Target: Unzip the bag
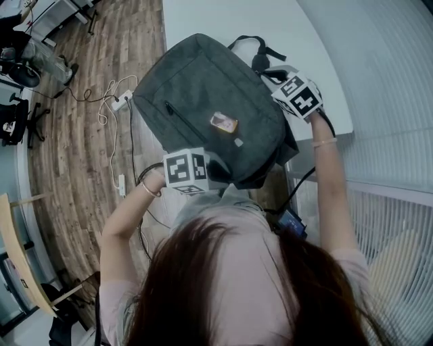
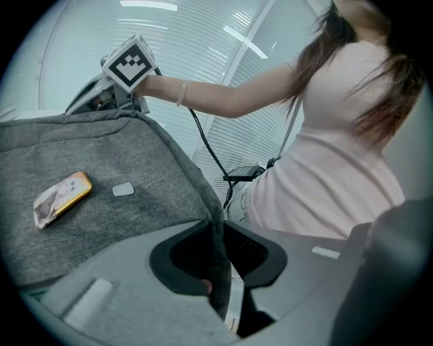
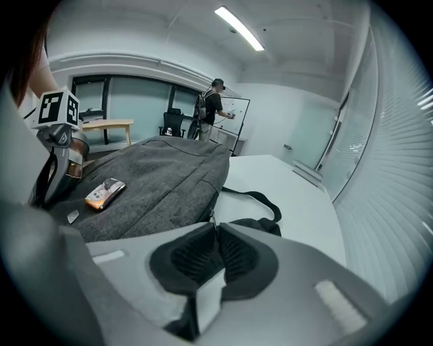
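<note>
The grey bag [image 1: 210, 115] lies flat on the white desk [image 1: 203, 17], its near end overhanging the desk's edge. My left gripper [image 2: 218, 236] has its fingers clamped narrowly on the bag's near fabric edge; my right gripper [image 3: 215, 230], at the bag's right side, has its fingers pressed together on the zipper pull [image 3: 211, 215]

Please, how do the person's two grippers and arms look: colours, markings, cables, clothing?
Both the left gripper and the right gripper have grey bodies, black ribbed pads and a white cube with black square markers. A black cable hangs from the right one. The person wears a pale pink short-sleeved top and a thin bracelet on each wrist.
</note>
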`<state>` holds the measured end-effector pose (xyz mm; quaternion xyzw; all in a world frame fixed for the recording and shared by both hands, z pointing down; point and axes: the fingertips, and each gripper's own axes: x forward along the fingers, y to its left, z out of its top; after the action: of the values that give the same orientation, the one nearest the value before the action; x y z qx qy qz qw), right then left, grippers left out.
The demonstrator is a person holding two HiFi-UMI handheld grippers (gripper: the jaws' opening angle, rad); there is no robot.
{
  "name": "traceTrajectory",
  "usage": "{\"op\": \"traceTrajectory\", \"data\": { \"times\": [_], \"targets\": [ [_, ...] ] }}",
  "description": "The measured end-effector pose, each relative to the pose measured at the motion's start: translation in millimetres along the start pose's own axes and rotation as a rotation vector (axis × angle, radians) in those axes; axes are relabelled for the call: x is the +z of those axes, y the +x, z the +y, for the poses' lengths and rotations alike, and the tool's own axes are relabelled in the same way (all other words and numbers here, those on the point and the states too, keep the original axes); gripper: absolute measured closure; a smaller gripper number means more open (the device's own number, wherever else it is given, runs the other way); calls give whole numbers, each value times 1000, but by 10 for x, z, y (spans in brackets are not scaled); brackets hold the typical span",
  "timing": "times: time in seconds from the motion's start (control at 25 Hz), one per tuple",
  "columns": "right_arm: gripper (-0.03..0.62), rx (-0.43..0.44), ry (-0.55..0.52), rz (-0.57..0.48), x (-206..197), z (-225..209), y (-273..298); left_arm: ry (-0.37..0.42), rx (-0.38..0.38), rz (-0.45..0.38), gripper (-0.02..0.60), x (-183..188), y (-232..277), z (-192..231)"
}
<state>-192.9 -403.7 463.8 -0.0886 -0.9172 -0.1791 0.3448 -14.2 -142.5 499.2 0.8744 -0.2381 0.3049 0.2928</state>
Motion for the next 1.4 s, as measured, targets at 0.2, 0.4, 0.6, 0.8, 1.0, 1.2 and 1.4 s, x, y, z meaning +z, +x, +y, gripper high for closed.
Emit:
{"op": "traceTrajectory", "data": {
  "times": [0.2,0.4,0.6,0.8,1.0,1.2,1.4],
  "targets": [
    [569,7,19,19,-76,-5,15,-10,2,-14,500,11,18,11],
    [569,4,44,34,-110,9,-31,-15,1,-36,491,31,-4,9],
    [560,-20,77,35,-144,-26,-116,-18,11,-41,485,51,-32,0],
    [553,-51,119,8,-115,-37,-187,-17,19,-49,483,68,-61,-9],
    [551,-98,199,-49,-47,-28,-284,-11,25,-68,483,74,-88,-22],
    [553,-156,224,-65,118,54,-449,14,33,-93,483,117,-254,-81],
    [567,-231,254,-105,220,168,-594,27,70,-163,486,171,-438,-43]
  ]
}}
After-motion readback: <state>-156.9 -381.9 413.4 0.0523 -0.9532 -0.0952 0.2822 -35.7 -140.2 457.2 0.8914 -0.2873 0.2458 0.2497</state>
